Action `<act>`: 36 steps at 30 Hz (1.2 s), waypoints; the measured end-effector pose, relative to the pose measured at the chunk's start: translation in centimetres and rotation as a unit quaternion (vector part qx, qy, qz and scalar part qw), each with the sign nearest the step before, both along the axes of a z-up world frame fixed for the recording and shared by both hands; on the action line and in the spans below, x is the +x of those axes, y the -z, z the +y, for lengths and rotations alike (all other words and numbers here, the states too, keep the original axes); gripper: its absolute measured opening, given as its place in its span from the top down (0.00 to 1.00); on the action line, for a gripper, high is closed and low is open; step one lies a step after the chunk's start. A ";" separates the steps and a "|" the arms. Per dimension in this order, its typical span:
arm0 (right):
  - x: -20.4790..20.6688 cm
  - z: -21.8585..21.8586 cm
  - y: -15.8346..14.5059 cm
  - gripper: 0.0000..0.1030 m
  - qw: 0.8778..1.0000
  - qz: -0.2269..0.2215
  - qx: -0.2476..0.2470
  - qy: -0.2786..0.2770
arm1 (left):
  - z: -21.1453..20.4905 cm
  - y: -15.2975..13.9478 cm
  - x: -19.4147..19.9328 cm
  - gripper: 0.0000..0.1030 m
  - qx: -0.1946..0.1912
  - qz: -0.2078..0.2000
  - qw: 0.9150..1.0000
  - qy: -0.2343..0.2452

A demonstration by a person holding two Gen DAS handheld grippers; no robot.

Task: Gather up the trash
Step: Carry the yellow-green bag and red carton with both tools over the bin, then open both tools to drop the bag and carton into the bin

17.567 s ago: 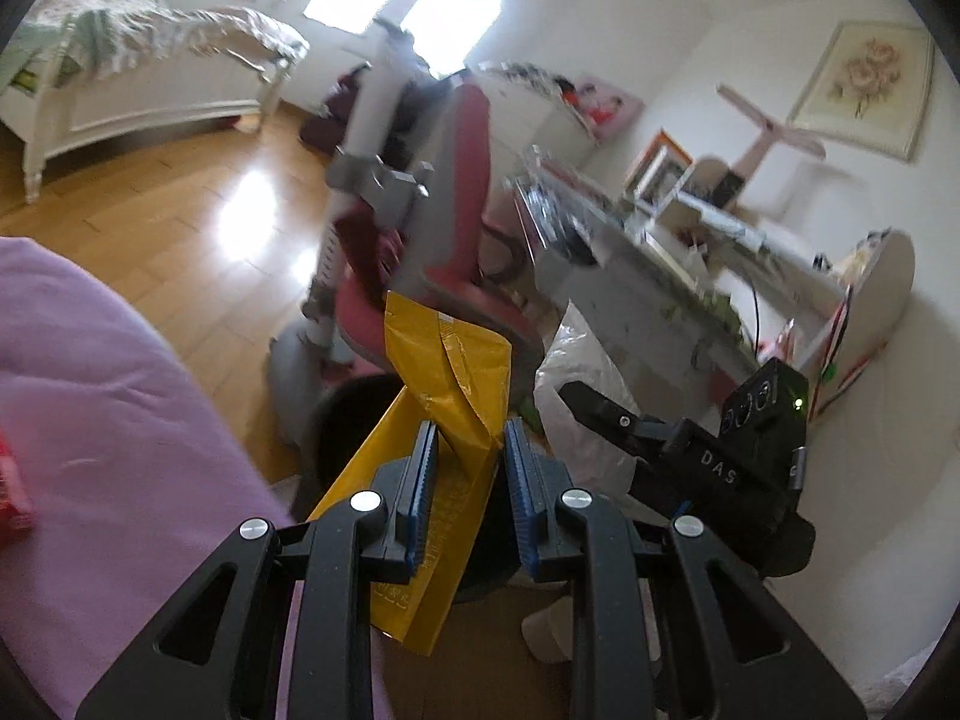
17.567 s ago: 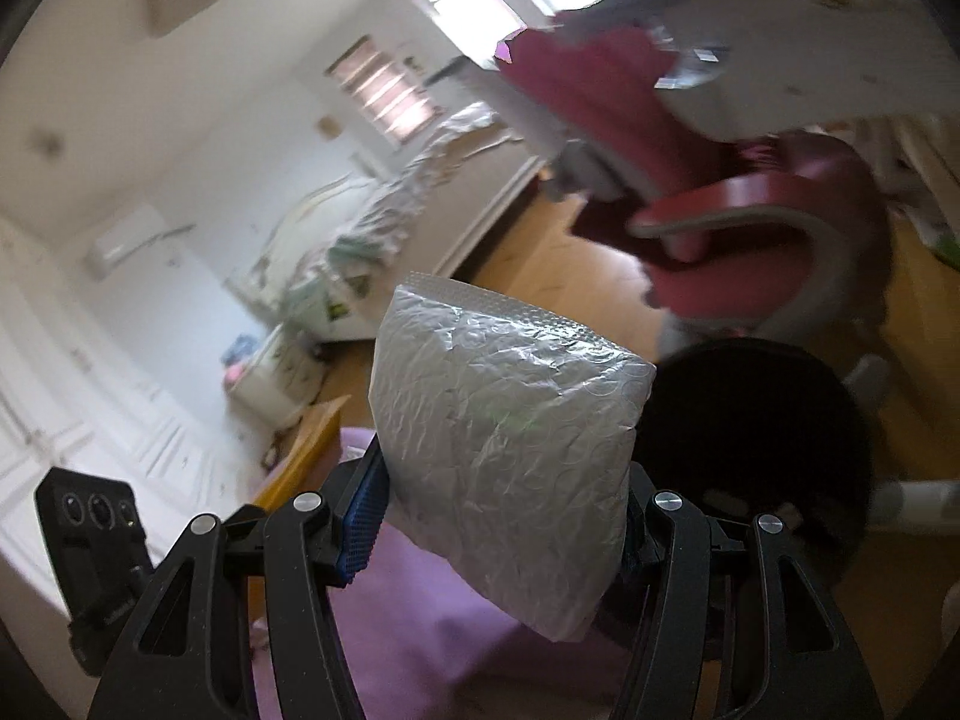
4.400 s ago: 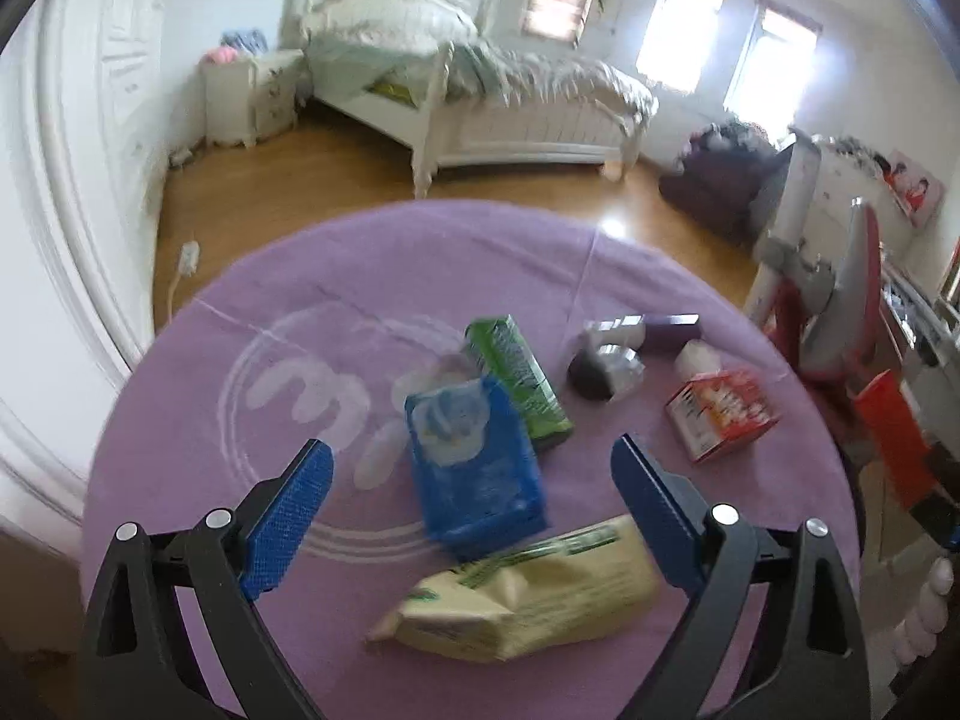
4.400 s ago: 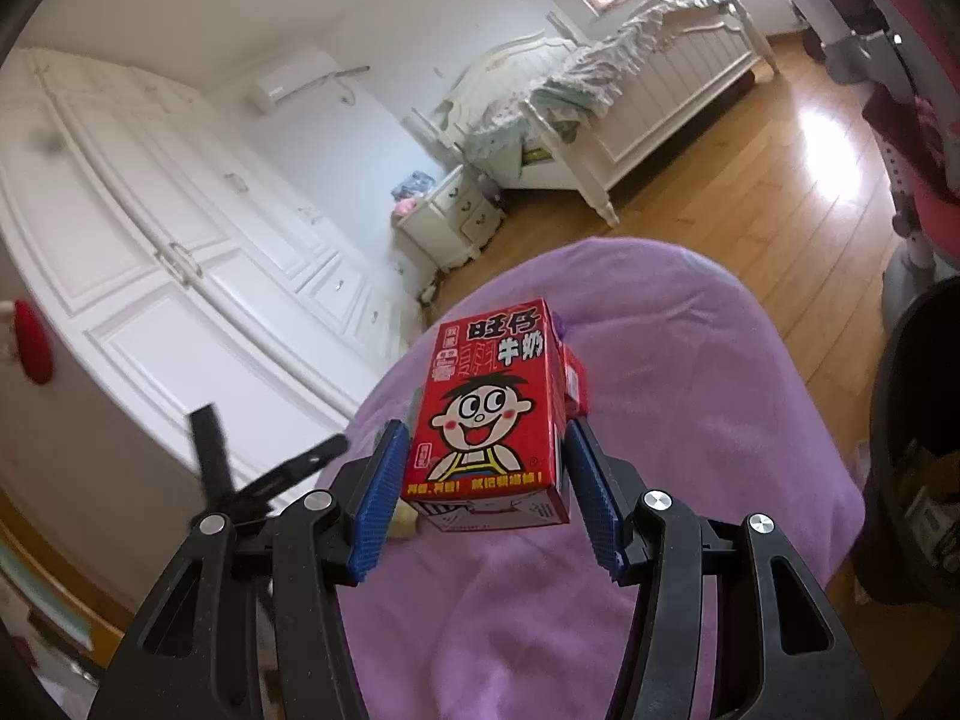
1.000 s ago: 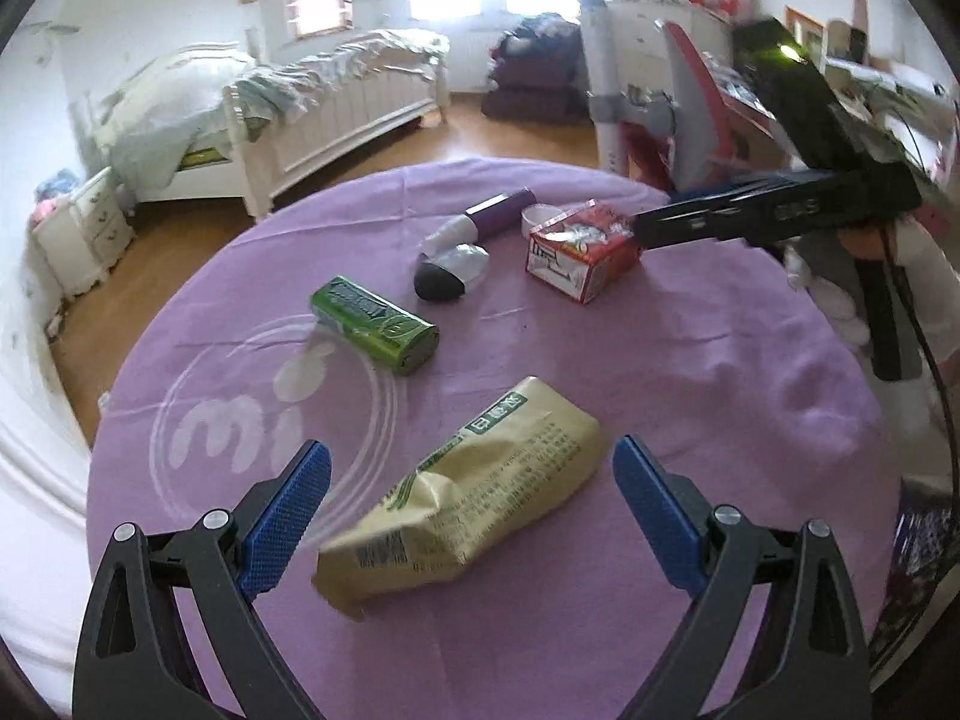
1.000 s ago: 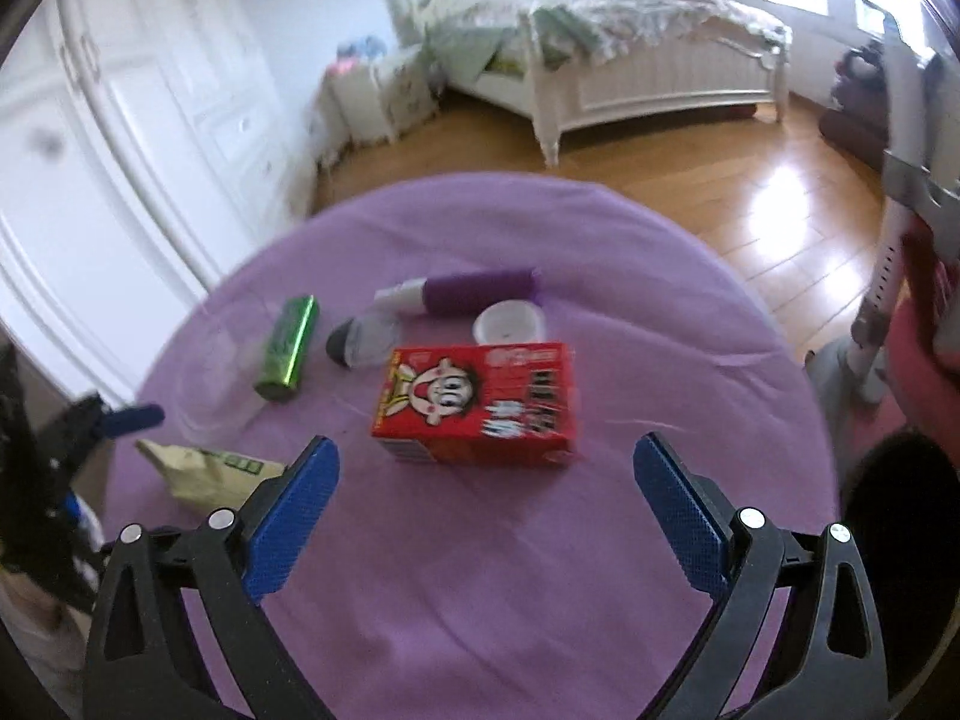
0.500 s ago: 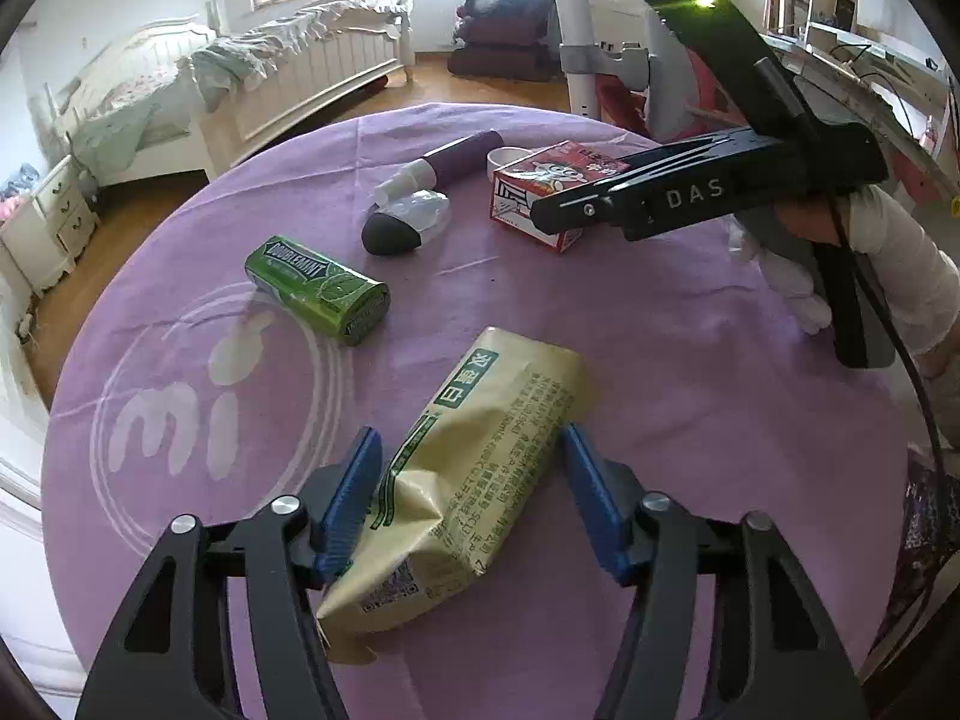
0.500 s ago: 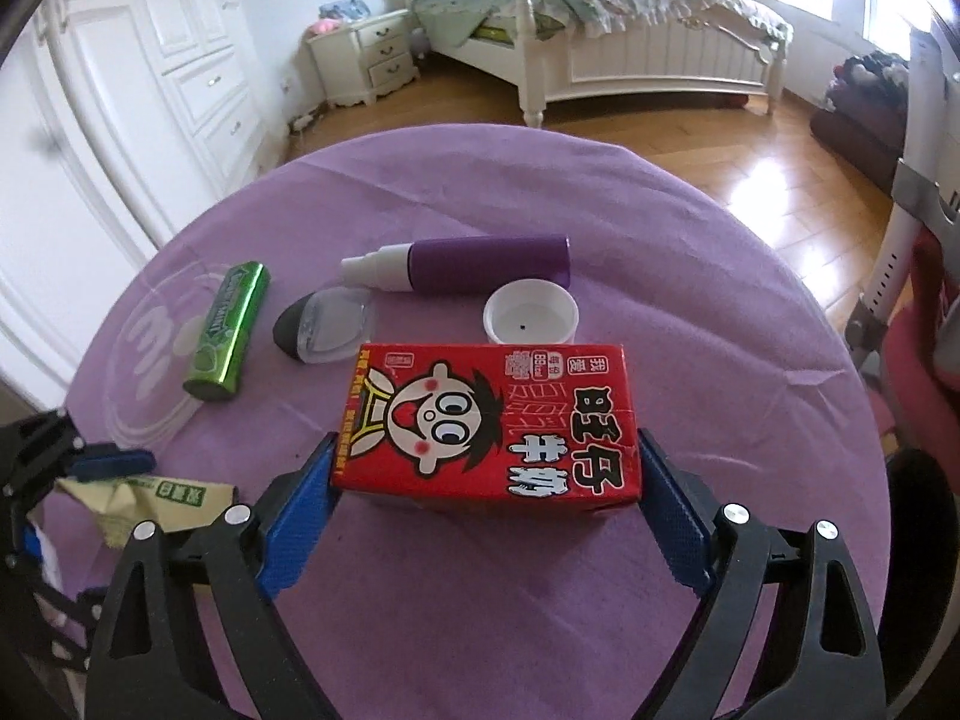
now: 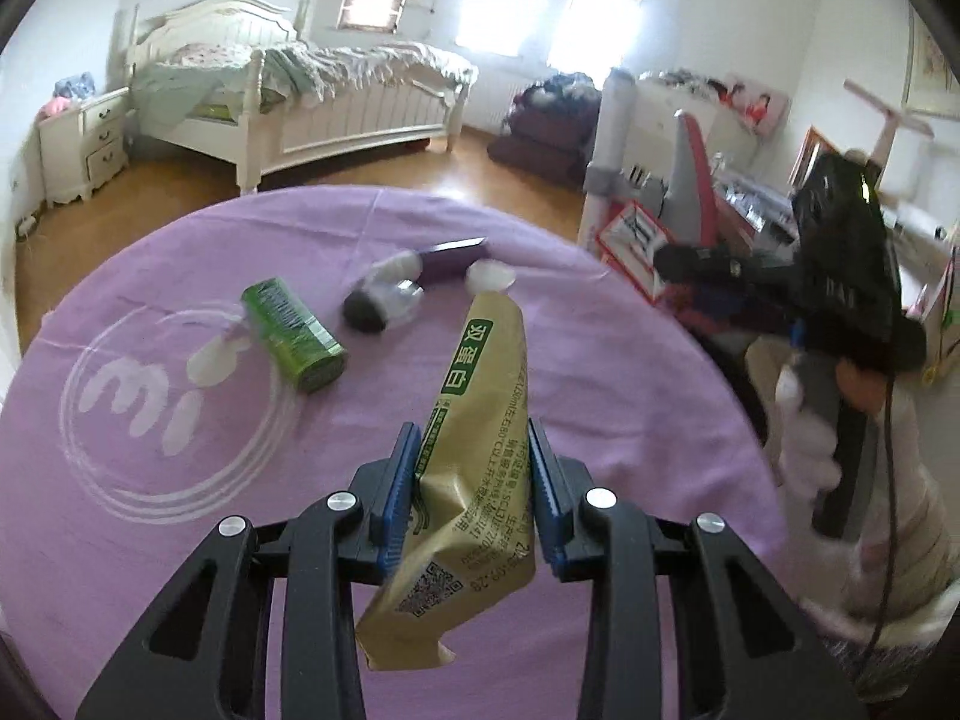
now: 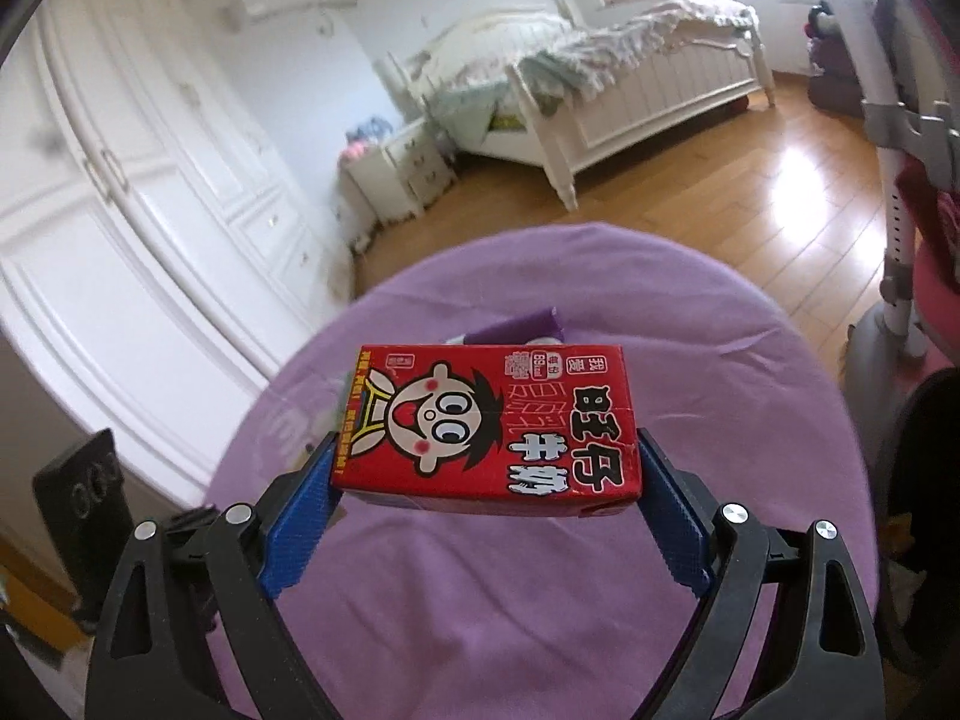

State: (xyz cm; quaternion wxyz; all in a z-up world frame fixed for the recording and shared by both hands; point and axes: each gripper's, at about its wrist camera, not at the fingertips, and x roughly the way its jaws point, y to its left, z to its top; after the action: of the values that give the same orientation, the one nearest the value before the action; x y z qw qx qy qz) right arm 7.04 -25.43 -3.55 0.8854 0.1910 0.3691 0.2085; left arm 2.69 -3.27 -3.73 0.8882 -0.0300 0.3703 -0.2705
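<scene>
Each scene is viewed from a fisheye camera mounted just behind the jaws, angled down over the purple table point(image 9: 180, 540). The bed point(image 9: 312, 102) and windows are faced by the left view; the wardrobes point(image 10: 120, 180) and the same bed are faced by the right. The table and the purple bottle point(image 10: 516, 324) are shared.

Crumpled tan pouch point(image 9: 477, 480), green label with Chinese print, pinched mid-body between blue pads, raised above purple tablecloth, long axis pointing away. Red milk carton point(image 10: 489, 429), cartoon face, held lengthwise and level above the cloth. Green packet point(image 9: 294, 333) lying flat on the cloth.
</scene>
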 end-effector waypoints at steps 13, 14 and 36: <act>-5.2 -13.5 -0.1 0.13 0.990 -0.029 0.057 0.126 | -13.0 -3.0 1.7 0.66 -0.068 -0.016 0.996 0.045; -5.6 -14.4 -0.1 0.13 0.989 -0.032 0.056 0.135 | -14.2 -3.0 1.7 0.66 -0.072 -0.013 0.996 0.054; -11.6 -31.1 4.5 0.13 0.952 -0.020 0.092 0.291 | -32.6 -0.3 3.2 0.66 -0.058 0.040 0.979 0.190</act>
State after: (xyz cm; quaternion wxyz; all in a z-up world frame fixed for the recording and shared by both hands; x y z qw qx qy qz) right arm -4.54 -56.52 -8.07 0.8934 0.3665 0.2590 -0.0215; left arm 5.93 -35.91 -3.39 0.8017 -0.0210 0.3884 -0.4538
